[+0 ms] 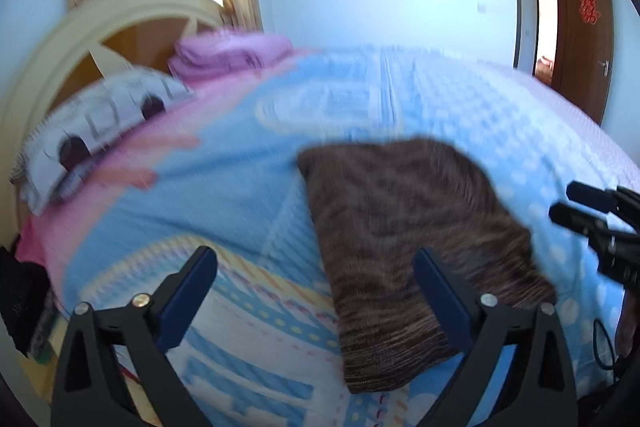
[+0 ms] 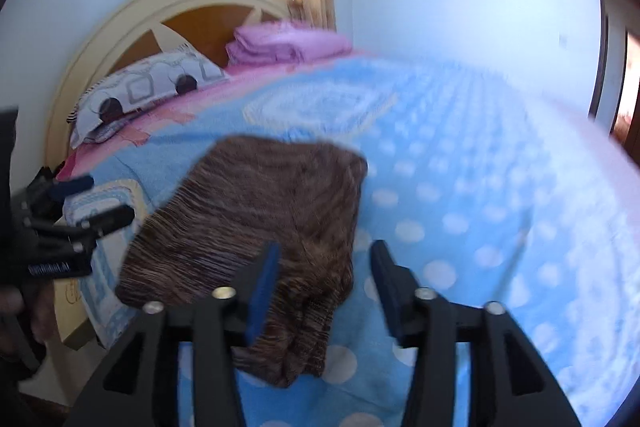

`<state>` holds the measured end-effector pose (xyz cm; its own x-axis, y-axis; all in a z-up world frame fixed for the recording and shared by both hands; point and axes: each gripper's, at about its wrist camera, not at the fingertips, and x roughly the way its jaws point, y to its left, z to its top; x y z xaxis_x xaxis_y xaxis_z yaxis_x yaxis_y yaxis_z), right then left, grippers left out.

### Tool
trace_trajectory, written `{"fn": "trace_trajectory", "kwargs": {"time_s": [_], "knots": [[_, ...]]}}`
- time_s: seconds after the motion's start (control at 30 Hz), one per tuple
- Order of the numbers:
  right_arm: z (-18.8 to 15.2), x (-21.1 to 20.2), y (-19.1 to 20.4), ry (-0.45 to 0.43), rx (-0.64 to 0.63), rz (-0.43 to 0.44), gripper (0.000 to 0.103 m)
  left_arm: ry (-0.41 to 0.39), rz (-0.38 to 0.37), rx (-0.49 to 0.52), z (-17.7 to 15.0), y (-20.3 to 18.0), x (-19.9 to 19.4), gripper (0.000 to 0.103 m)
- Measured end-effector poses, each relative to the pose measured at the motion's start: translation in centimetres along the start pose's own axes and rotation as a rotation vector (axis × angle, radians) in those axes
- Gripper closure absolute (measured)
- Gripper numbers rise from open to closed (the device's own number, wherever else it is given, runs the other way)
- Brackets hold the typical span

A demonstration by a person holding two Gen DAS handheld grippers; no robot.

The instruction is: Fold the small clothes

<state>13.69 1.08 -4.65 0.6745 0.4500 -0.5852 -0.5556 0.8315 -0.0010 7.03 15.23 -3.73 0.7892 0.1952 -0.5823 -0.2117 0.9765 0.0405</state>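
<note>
A folded brown garment (image 1: 416, 247) is lying on the blue bedspread (image 1: 224, 187), while the left gripper (image 1: 316, 263) and right gripper (image 2: 326, 255) are hovering over it, both spread apart and seemingly holding nothing.

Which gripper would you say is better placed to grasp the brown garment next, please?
Probably the right gripper: it is open, and the brown garment's near edge lies between its fingers. The left gripper, also open, mostly frames bedspread.
</note>
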Motion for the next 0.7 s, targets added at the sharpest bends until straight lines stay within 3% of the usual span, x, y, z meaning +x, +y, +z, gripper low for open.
{"fn": "trace_trajectory", "kwargs": {"time_s": [0.03, 0.23, 0.7], "knots": [[0.2, -1.1, 0.5, -0.032, -0.014, -0.001, 0.042, -0.017, -0.004, -0.003, 0.3, 0.1, -0.6, 0.002], [1.3, -3.6, 1.4, -0.104, -0.008, -0.016, 0.041, -0.090, -0.037, -0.007, 1.9, 0.1, -3.2, 0.000], [1.2, -4.6, 1.1, -0.124, 0.052, -0.026, 0.041, -0.075, -0.044, -0.008, 1.5, -0.4, -3.3, 0.000]]}}
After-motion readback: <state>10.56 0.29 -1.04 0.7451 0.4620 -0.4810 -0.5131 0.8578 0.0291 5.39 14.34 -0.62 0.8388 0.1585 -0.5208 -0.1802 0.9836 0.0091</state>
